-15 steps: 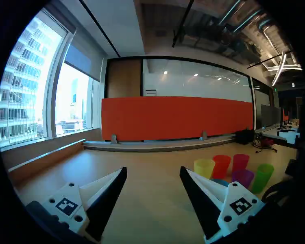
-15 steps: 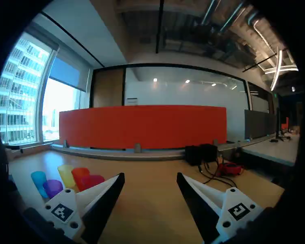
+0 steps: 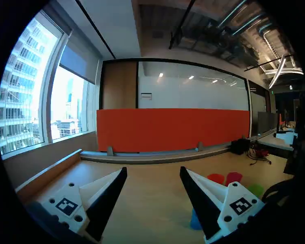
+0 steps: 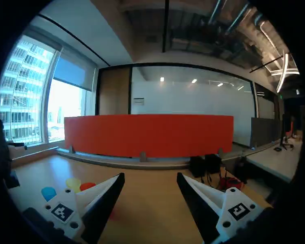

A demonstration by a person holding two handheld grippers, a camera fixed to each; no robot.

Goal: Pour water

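Hovering above the wooden desk point(image 3: 152, 211), the left gripper point(image 3: 152, 171) has its jaws spread wide with nothing between them. The right gripper point(image 4: 149, 175) is likewise parted and empty.

The task's things are small coloured plastic cups huddled at the lower right of the left gripper view. They are a red cup point(image 3: 215, 178), a pink cup point(image 3: 234, 177), a green cup point(image 3: 256, 189) and a blue cup point(image 3: 194, 221) partly hidden behind a finger. In the right gripper view the cluster sits at the lower left, with a yellow cup point(image 4: 73, 183) among them.

Such cups are probably light, thin-walled and smooth, so a hard squeeze could buckle the wall and a loose one could let the cup slip. Whether any of them holds water cannot be told from here; a filled one would be heavier and apt to slosh.

The best hold is likely across the mid-wall, below the rim, jaws on opposite sides. Because the cups stand so close together, an outer one looks easiest to reach without knocking its neighbours.
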